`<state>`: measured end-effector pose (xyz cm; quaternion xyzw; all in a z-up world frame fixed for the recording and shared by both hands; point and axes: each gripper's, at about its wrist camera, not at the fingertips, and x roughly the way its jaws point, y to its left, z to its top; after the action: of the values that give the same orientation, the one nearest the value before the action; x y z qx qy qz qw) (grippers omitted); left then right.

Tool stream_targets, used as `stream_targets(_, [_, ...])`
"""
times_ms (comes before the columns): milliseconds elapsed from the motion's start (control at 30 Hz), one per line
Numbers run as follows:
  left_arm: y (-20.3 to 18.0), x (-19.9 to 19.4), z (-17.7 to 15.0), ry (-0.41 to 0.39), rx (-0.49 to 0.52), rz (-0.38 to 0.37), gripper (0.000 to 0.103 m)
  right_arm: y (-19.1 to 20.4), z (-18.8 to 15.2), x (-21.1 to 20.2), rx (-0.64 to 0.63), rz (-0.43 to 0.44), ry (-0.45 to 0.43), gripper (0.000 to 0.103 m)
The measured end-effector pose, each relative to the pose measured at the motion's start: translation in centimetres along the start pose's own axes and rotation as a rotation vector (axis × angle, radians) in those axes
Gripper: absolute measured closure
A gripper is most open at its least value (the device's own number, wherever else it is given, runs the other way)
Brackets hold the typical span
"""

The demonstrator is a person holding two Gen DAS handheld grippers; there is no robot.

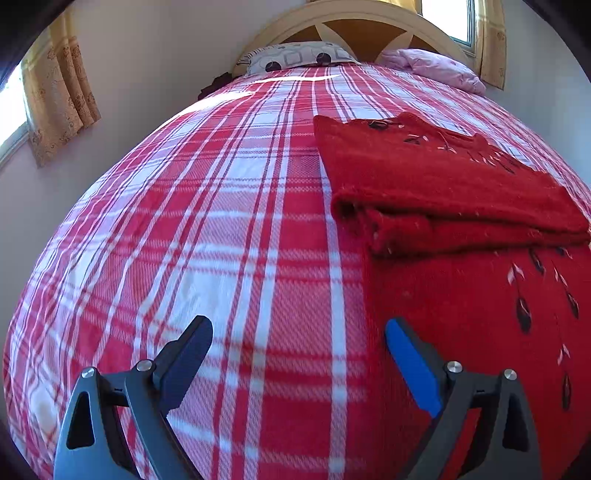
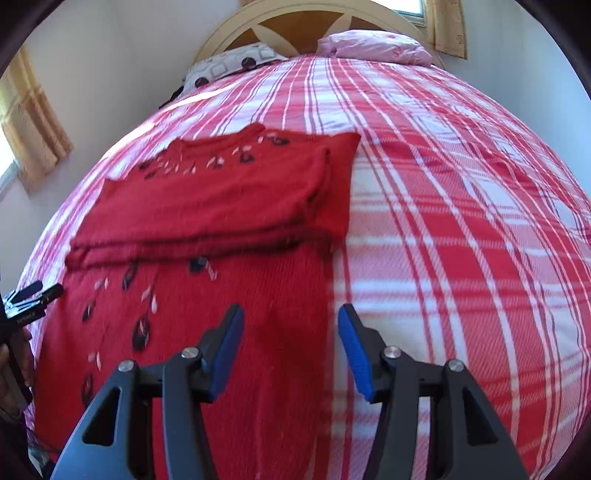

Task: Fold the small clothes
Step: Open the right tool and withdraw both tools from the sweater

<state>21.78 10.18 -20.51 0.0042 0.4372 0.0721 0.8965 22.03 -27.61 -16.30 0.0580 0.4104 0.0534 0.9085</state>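
Note:
A red knitted sweater (image 1: pixel 461 295) with dark leaf embroidery lies on the plaid bed; it also shows in the right wrist view (image 2: pixel 221 295). Its upper part is folded over into a thick layer (image 1: pixel 443 184) across the middle, seen also in the right wrist view (image 2: pixel 221 199). My left gripper (image 1: pixel 299 332) is open and empty, hovering over the sweater's left edge. My right gripper (image 2: pixel 291 317) is open and empty above the sweater's right edge. The left gripper's tips (image 2: pixel 40 290) show at the far left of the right wrist view.
The bed has a red and white plaid cover (image 1: pixel 221 221). A patterned pillow (image 1: pixel 295 57) and a pink bundle (image 1: pixel 436 66) lie by the wooden headboard (image 1: pixel 354 26). Walls and curtained windows (image 1: pixel 59 92) flank the bed.

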Motion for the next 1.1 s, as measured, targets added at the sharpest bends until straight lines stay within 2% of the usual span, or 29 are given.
stream_targets(100, [-0.4, -1.1, -0.8, -0.011, 0.012, 0.027, 0.008, 0.6, -1.3, -0.8, -0.038, -0.042, -0.018, 0.050])
stream_targets(600, [-1.7, -4.9, -5.3, -0.002, 0.036, 0.004, 0.008, 1.0, -6.9, -4.8, -0.010, -0.028, -0.048, 0.050])
stream_targets(1100, [-1.3, -6.3, -7.3, 0.018, 0.024, -0.009, 0.008, 1.5, -10.2, -6.5, 0.007, -0.033, -0.057, 0.050])
